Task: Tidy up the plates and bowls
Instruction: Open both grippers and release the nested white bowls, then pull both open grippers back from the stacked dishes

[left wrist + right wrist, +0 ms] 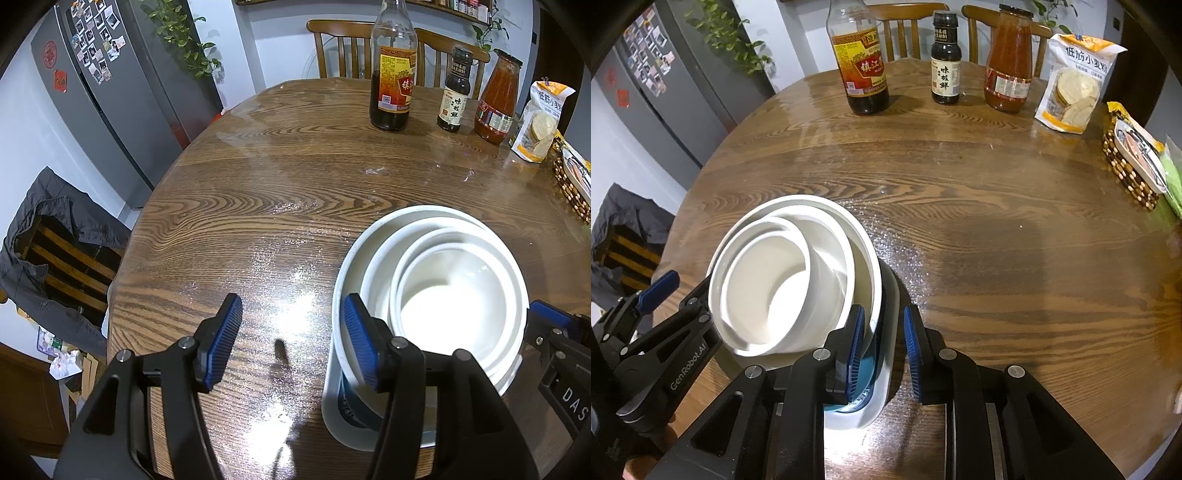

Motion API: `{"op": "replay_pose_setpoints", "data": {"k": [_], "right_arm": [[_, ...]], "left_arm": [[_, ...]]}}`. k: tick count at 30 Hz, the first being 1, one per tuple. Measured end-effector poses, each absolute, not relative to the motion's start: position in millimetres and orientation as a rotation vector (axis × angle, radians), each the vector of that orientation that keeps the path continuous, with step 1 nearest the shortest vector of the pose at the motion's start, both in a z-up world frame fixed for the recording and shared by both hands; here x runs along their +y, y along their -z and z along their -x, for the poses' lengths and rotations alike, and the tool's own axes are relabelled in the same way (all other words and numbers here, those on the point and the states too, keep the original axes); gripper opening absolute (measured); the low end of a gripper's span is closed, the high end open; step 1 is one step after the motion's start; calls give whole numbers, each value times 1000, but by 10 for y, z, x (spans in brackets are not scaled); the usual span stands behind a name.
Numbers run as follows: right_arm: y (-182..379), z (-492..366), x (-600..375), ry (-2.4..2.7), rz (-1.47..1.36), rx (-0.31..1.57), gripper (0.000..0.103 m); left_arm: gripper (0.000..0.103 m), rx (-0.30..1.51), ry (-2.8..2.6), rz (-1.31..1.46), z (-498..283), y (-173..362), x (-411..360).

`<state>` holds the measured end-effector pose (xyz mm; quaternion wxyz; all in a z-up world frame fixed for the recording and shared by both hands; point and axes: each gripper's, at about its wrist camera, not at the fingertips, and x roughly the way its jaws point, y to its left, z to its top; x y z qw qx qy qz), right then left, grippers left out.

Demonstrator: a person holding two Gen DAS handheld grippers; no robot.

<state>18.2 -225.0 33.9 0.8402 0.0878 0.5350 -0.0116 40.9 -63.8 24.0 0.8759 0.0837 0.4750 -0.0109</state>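
While I am holding both claws low over the wooden table (pixel 997 236), my right gripper (pixel 882 354) is standing slightly open astride the outer wall of the big white bowl (pixel 890 332): 1 blue pad is sitting inside the rim, the other outside, with gaps showing on both sides, so I am gripping nothing. My left gripper (pixel 291 343) is standing about half open at the opposite side of the stack; its right pad is lying against or just over the big bowl's rim (pixel 338 295), its left pad is hanging over bare table, and it is holding nothing either.

The nested bowls (pixel 454 295) are sitting near the table's front edge, 3 white ones leaning off-centre inside the big one, which seems to be resting on something blue.

I am judging the risk this way: the inner bowls are tilting toward 1 side, so a nudge from either pad as I am pulling away could be tipping or sliding the stack toward the edge.

The right wrist view is showing the blue dish (pixel 864 391) under the stack and the woven basket (pixel 1126 177) fully; the left wrist view is showing the jacket (pixel 55 236) on a chair more clearly.
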Motion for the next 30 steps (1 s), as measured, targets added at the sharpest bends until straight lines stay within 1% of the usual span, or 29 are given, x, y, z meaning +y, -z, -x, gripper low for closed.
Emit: {"op": "replay_pose_setpoints", "data": {"k": [20,30], "right_arm": [[-351,-189,-2233,36,-153,1121,23],[-358,-187,-2221,58,-138,1118,24]], "left_arm": [[59,993,23,-174,-401,-241,-617],[67,993,17,-175,-399,-239,-590]]}}
